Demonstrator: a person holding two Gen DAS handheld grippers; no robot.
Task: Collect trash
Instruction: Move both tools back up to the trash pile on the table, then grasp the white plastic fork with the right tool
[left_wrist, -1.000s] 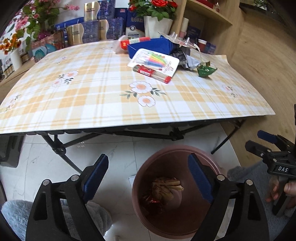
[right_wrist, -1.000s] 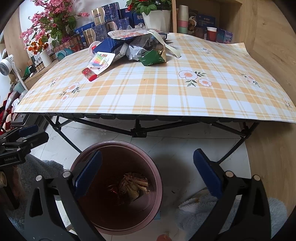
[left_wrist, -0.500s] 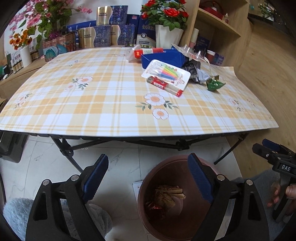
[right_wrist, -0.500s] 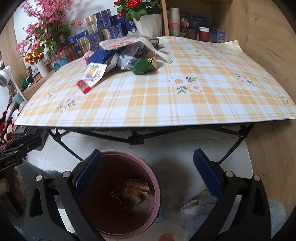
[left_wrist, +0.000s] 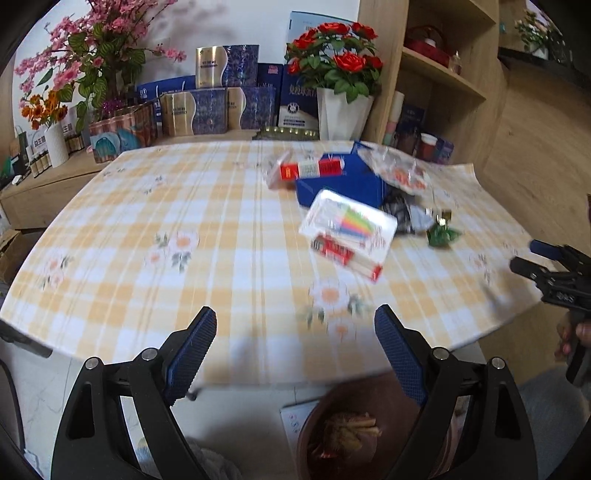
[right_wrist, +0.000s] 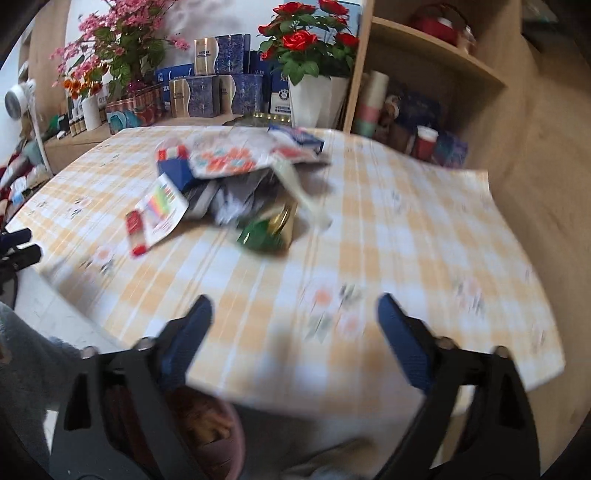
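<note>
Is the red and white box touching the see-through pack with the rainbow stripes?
Touching. In the left wrist view, the clear pack lies overlapping the red and white box, no gap between them.

Near tablecloth (left_wrist: 229, 236) bare, passable; trash pile (left_wrist: 354, 206) blocks far right side.

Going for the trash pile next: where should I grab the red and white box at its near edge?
Probably grip the red and white box across its narrow width, from above. It lies flat, long and slim, its near end free, the far end tucked under the clear tray.
</note>
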